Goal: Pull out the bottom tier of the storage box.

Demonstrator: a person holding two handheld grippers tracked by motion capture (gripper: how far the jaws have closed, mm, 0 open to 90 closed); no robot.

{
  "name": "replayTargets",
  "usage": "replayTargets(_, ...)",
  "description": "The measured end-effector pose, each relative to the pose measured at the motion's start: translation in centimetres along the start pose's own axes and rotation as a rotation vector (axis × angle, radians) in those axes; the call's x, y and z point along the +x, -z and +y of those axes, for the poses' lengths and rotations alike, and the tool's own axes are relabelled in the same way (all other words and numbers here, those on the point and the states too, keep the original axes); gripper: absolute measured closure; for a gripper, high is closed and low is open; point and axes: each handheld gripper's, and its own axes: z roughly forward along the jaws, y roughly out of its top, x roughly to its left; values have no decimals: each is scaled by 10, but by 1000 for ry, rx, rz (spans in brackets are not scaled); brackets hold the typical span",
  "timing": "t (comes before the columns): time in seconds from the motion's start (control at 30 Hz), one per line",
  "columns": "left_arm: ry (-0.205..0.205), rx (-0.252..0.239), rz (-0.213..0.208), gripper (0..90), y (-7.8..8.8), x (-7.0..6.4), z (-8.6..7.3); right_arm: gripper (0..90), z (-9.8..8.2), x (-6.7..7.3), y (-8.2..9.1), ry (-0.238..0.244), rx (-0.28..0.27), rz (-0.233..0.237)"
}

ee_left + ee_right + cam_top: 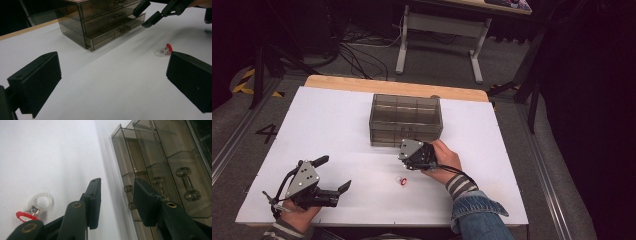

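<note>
A smoky clear drawer unit (406, 120) stands at the back middle of the white table (327, 125). Its bottom drawer (115, 32) sits pulled out a little. My right gripper (412, 152) hovers just in front of that unit, open. In the right gripper view its jaws (117, 187) stand apart around the bottom drawer's handle (129, 197) without pressing on it. A small clear ring with a red top (402, 181) lies on the table just below the right hand. My left gripper (335, 173) rests at the near left, open wide and holding nothing.
The table's wooden back edge (397, 86) shows behind the drawer unit. Beyond it on the floor stand a desk frame (439, 30) and loose cables (362, 52). A striped cuff and denim sleeve (472, 205) enter at the bottom right.
</note>
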Motion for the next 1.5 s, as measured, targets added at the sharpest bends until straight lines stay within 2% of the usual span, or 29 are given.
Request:
replayTargets(0.07, 2, -1, 0, 5, 0, 0, 0, 588, -1, -4, 0, -18, 4, 9)
replayTargets(0.1, 1, 0, -1, 5, 0, 0, 0, 588, -1, -6, -1, -10, 5, 13)
replayTargets(0.13, 1, 0, -1, 5, 0, 0, 0, 588, -1, -7, -1, -28, 8, 18)
replayTargets(0.23, 0, 0, 0, 5, 0, 0, 0, 588, -1, -11, -3, -28, 16, 29)
replayTargets(0.3, 0, 0, -1, 5, 0, 0, 0, 587, -2, -14, -5, -49, 23, 34)
replayTargets(0.4, 2, 3, -3, 5, 0, 0, 0, 588, -3, -19, -9, -48, 45, 40)
replayTargets(0.63, -2, 4, -3, 5, 0, 0, 0, 588, -10, -27, -19, -53, 81, 17)
replayTargets(0.7, 1, 4, -5, 5, 0, 0, 0, 588, -12, -29, -22, -49, 91, 26)
replayTargets(0.8, 2, 3, -5, 5, 0, 0, 0, 588, -14, -30, -26, -61, 96, 15)
replayTargets(0.9, 3, 4, -5, 5, -1, 0, 0, 588, -16, -32, -30, -49, 112, 26)
replayTargets(0.93, 2, 4, -5, 5, -1, 0, 0, 588, -16, -32, -33, -60, 113, 22)
replayTargets(1.0, 3, 4, -5, 5, -1, 0, 0, 590, -18, -33, -35, -38, 126, 30)
replayTargets(1.03, 2, 5, -5, 5, -1, 0, 0, 594, -18, -32, -37, -52, 129, 18)
replayTargets(1.1, 3, 4, -5, 5, -1, 0, 0, 602, -19, -33, -39, -39, 140, 32)
replayTargets(1.13, 3, 4, -5, 5, -1, 0, 0, 604, -20, -33, -40, -47, 141, 23)
replayTargets(1.17, 3, 5, -5, 5, -1, 0, 0, 606, -20, -34, -41, -33, 148, 29)
replayTargets(1.43, 3, 3, -5, 5, -1, 1, 0, 647, -22, -34, -49, -16, 173, 2)
replayTargets(1.5, 2, 5, -6, 5, -1, 0, 0, 650, -22, -33, -50, -34, 170, -14)
